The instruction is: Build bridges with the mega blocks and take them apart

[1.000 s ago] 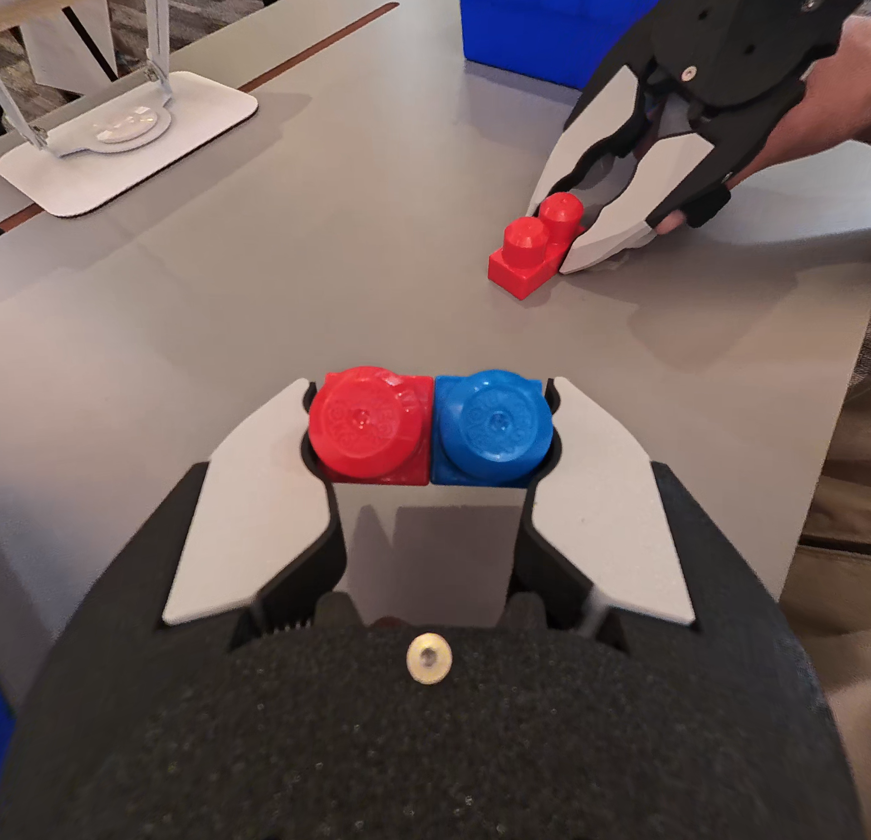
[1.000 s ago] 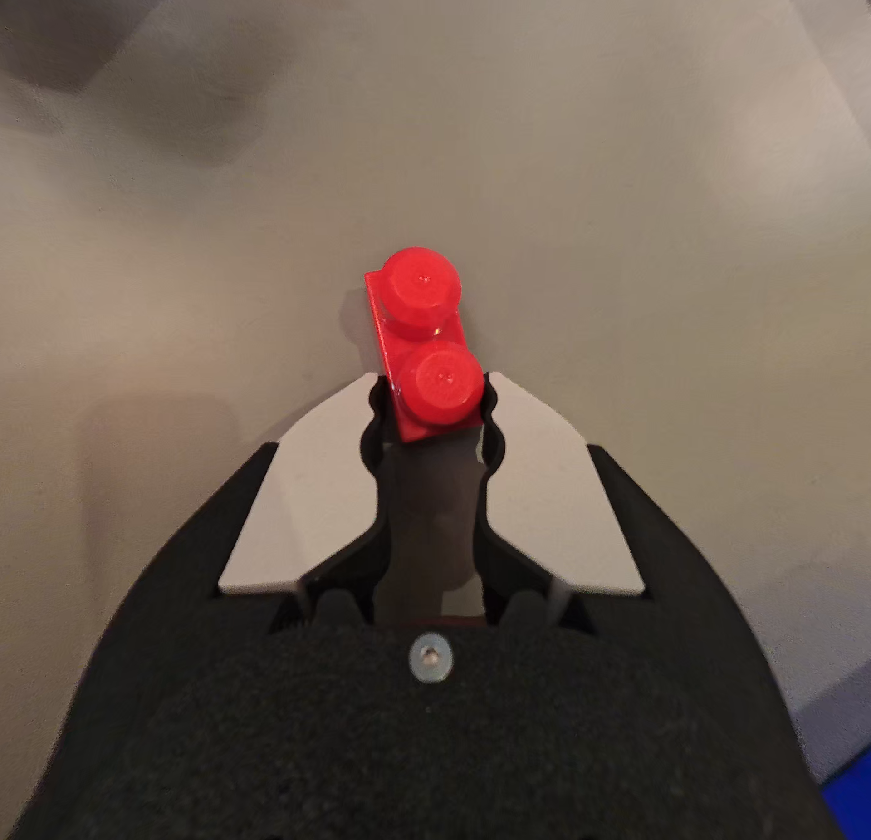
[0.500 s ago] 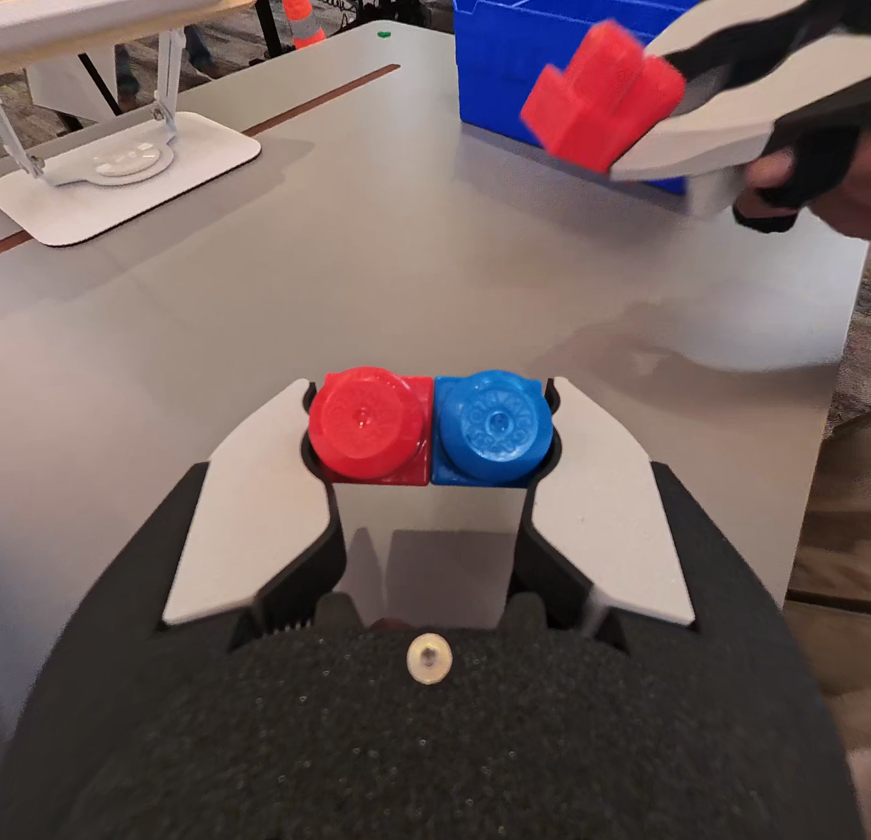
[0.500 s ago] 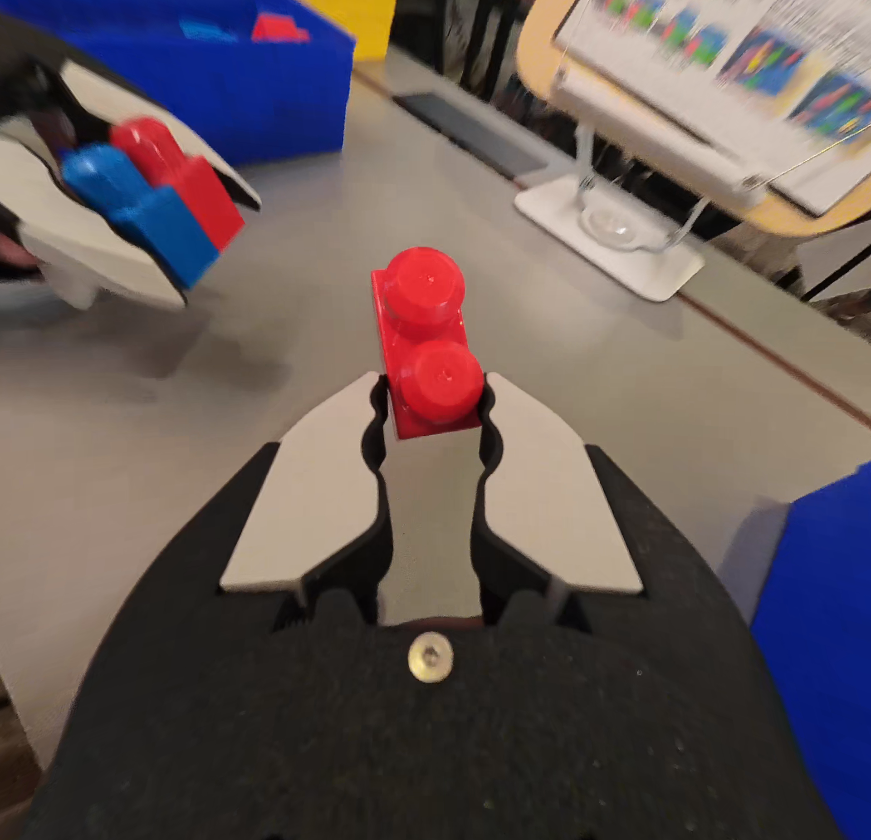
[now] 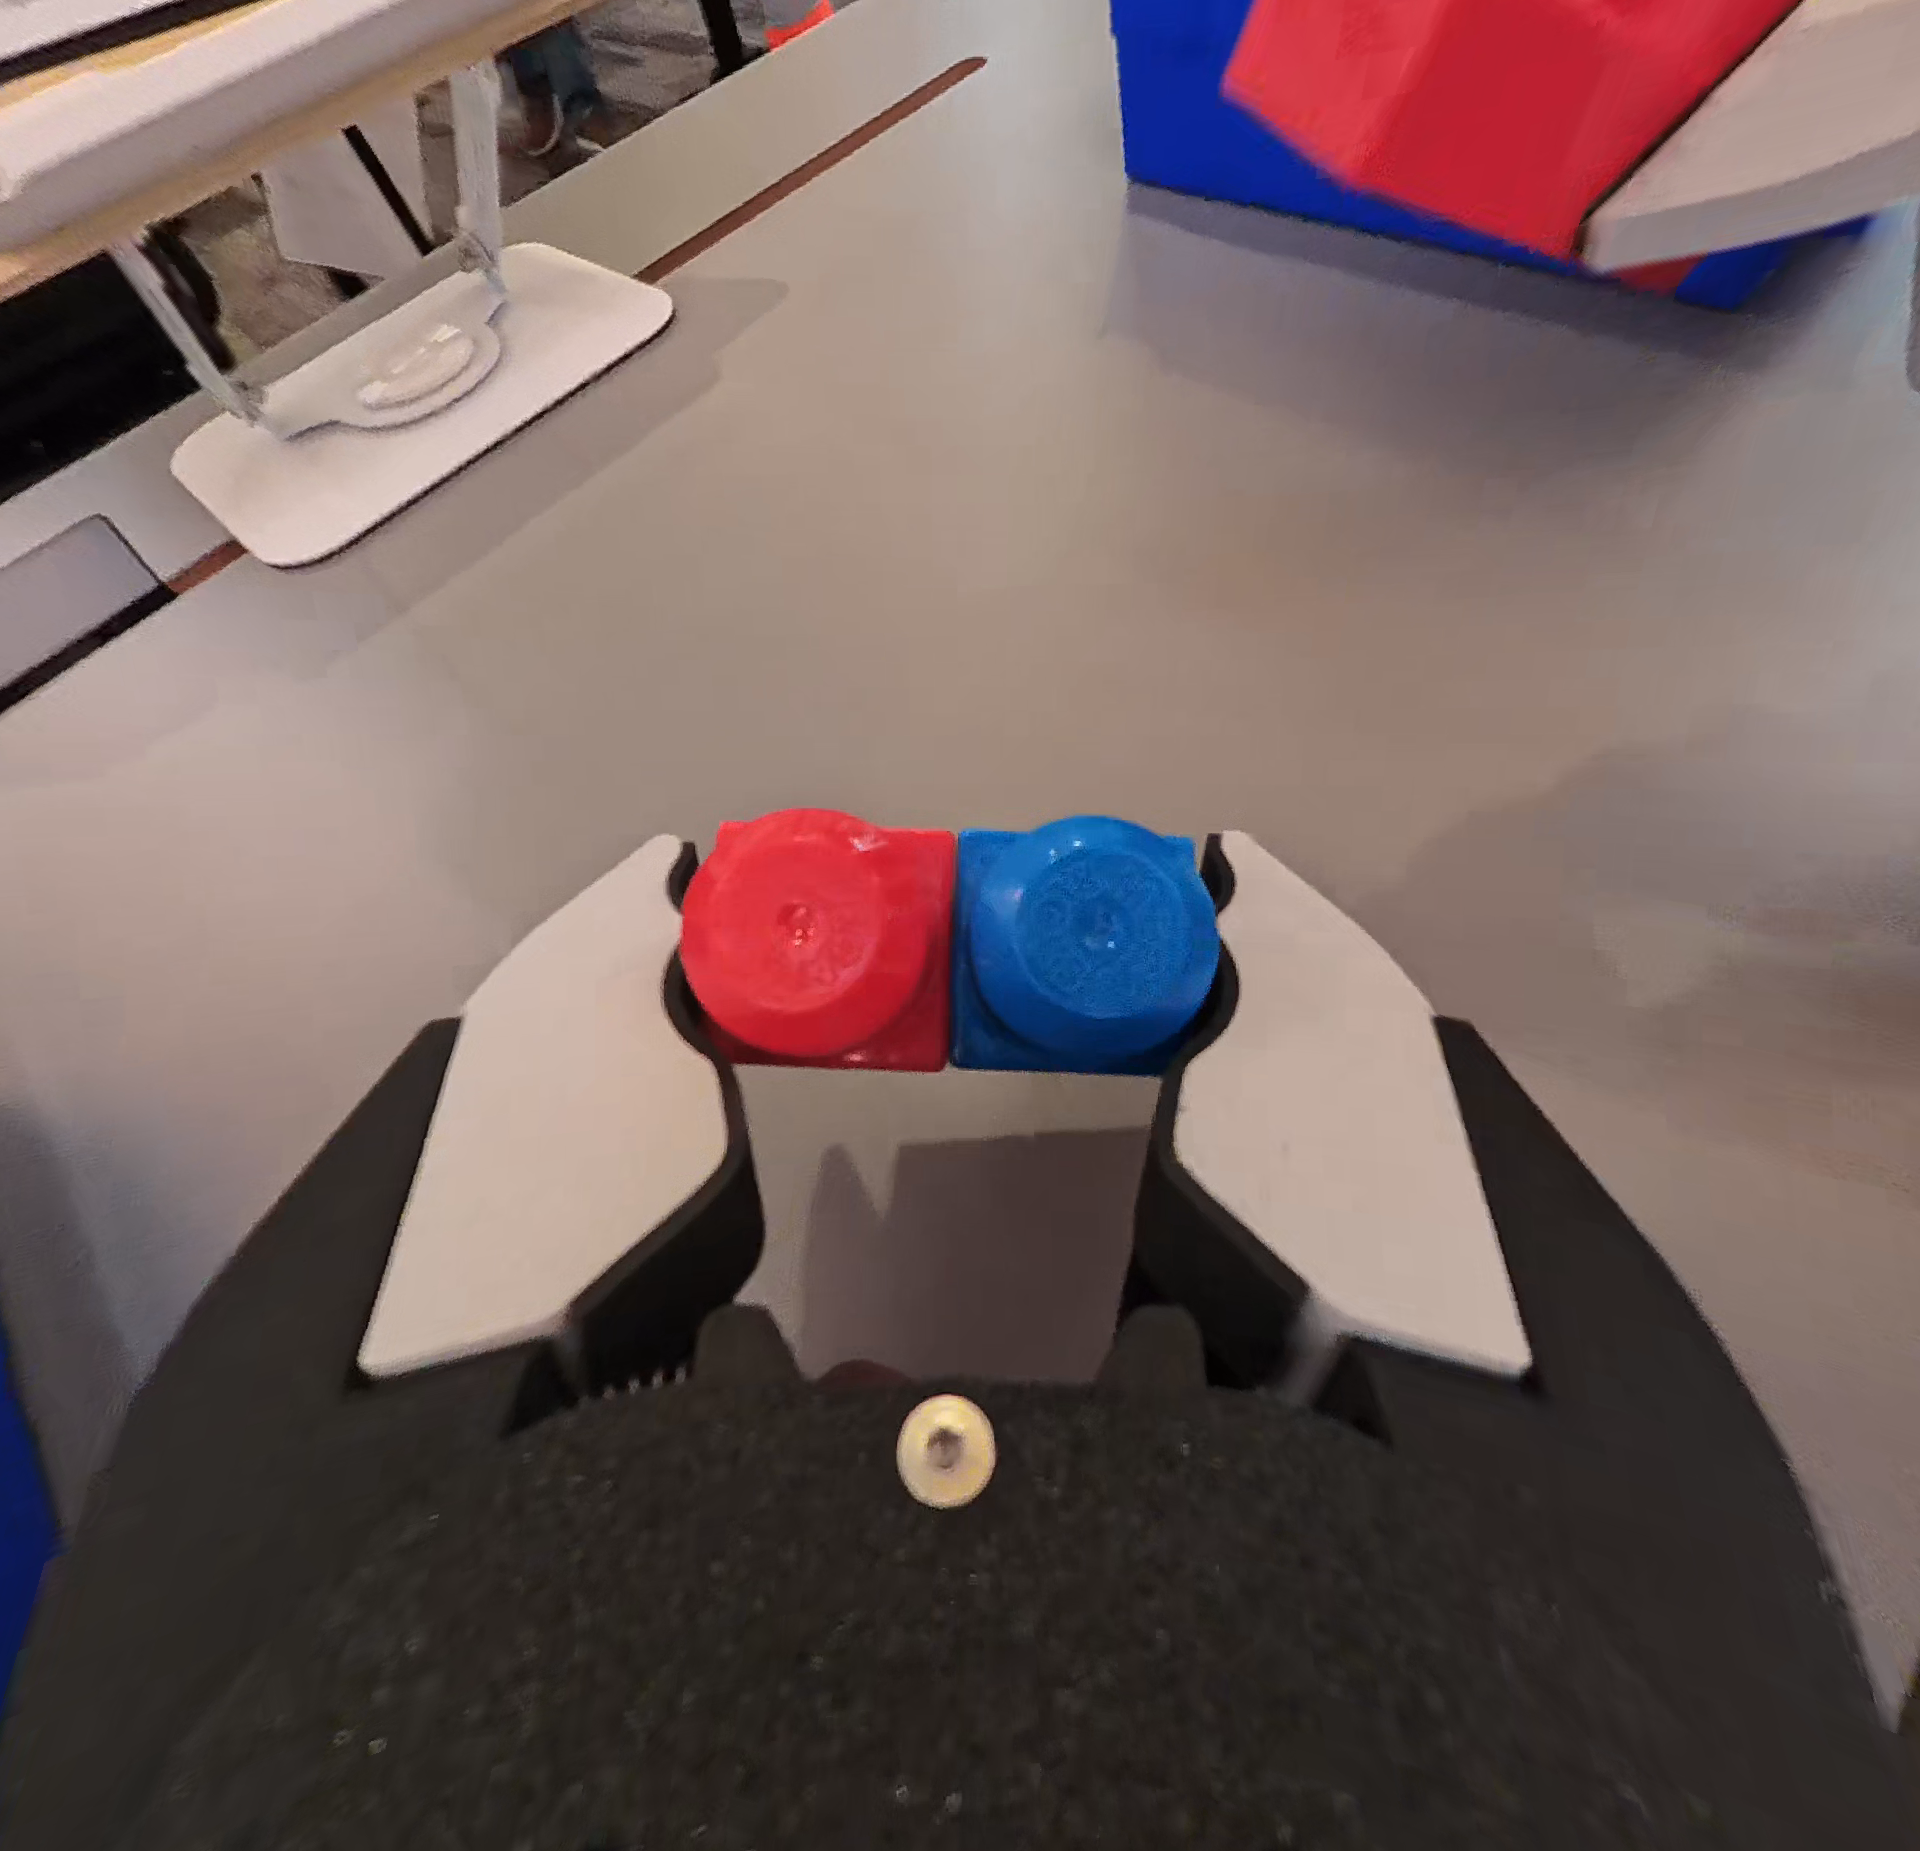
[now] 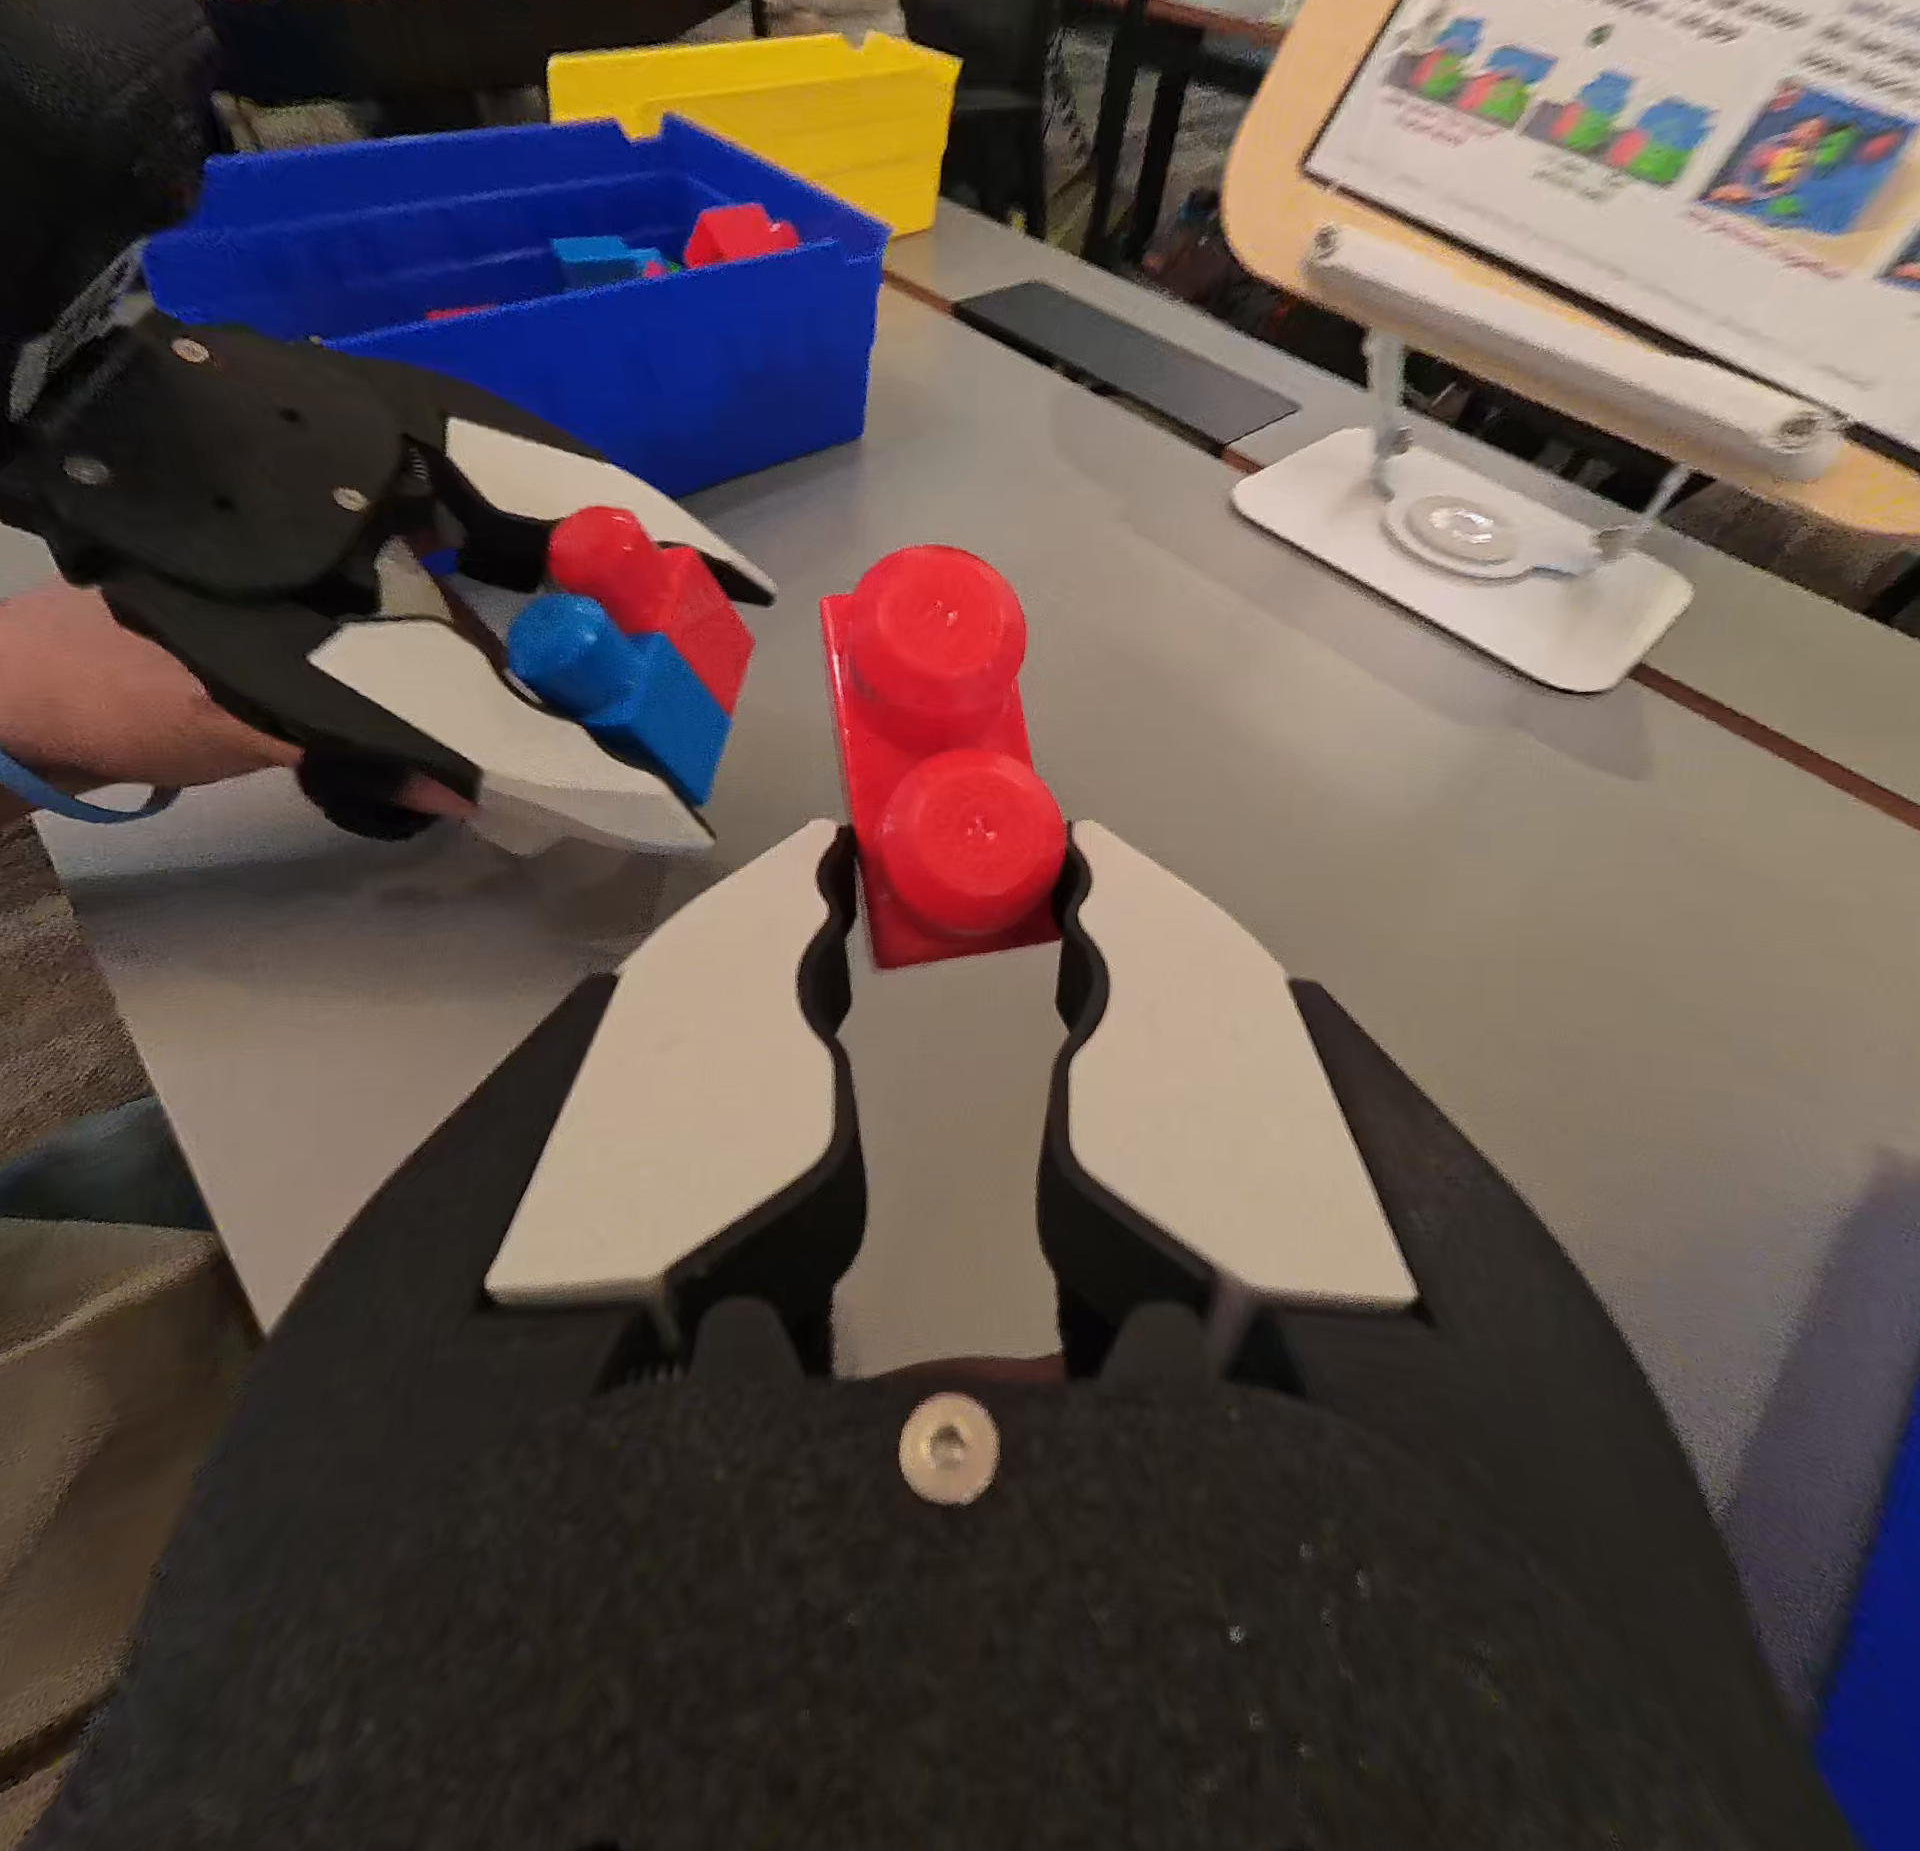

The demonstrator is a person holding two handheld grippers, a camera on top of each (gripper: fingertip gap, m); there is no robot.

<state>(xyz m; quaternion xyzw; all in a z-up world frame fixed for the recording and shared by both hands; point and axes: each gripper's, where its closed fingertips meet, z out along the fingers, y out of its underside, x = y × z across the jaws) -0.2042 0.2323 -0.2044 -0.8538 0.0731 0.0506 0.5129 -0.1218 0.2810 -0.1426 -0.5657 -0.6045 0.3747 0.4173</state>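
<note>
Gripping two small single-stud blocks side by side, the left gripper (image 5: 951, 954) pinches a red block (image 5: 816, 939) and a blue block (image 5: 1086, 944) between its grey fingertips, both lifted above the grey table (image 5: 1039, 554). The two blocks touch each other, red on the left, blue on the right, studs facing the camera.

The right gripper (image 6: 956, 871) is clamped on the near end of a red two-stud block (image 6: 935, 762), which sticks out forward past its fingertips, also clear of the table. In the right wrist view the left gripper sits just left of this red two-stud block, close but apart from it.

Beyond the left gripper on the table stands a blue bin (image 6: 665, 347) with loose blocks inside, and a yellow bin (image 6: 769, 108) behind it. To the right of the blue bin a white stand (image 6: 1465, 544) holds a printed sheet with pictures.
</note>
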